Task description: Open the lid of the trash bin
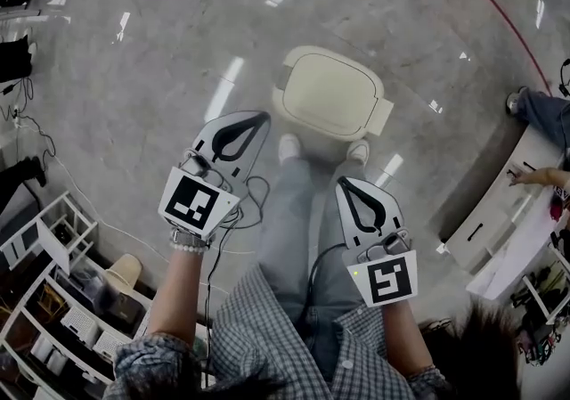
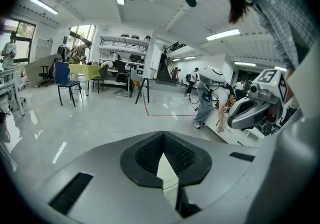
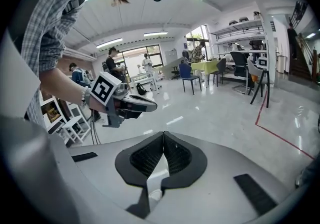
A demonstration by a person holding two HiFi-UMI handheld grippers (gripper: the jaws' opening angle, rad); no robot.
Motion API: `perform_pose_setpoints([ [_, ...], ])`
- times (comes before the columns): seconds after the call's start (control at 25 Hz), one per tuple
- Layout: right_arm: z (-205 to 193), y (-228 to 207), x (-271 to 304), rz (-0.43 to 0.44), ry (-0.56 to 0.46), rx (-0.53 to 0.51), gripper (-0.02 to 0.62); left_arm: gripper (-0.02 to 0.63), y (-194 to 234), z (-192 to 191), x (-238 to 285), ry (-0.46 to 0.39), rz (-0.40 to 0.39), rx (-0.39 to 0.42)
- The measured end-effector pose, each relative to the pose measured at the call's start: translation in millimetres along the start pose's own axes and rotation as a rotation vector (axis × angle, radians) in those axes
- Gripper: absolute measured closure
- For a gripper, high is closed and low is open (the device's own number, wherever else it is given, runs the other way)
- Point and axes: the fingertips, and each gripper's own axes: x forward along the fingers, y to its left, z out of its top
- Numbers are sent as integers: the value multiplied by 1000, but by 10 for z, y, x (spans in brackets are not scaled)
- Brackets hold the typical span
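Note:
The trash bin stands on the grey floor just ahead of the person's shoes, its cream lid lying flat and closed. My left gripper hangs in the air to the bin's near left, jaws shut on nothing. My right gripper is held nearer the body, below the bin's right corner, also shut and empty. Neither touches the bin. The bin does not appear in either gripper view; both look out across the room. The left gripper view catches the right gripper, and the right gripper view catches the left gripper.
White shelving with boxes stands at the lower left, with cables trailing over the floor. A white bench and another person are at the right. A red floor line runs at the upper right. Chairs and tables stand far off.

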Motion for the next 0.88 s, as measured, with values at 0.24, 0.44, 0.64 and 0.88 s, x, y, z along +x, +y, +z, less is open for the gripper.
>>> perform_pose_setpoints([
  [0.24,-210,98,84,13,18,39,577,601,173,-329,250,19,6,22],
  [0.44,-366,111,120,9,36,85,577,601,284,-590,460,52,2,16],
  [0.64,-482,56,137,-4,55,111,577,601,373,-880,696,86,-4,1],
  [0.88,-597,4,155,-19,63,153,577,601,481,-1214,899,132,1,-19],
])
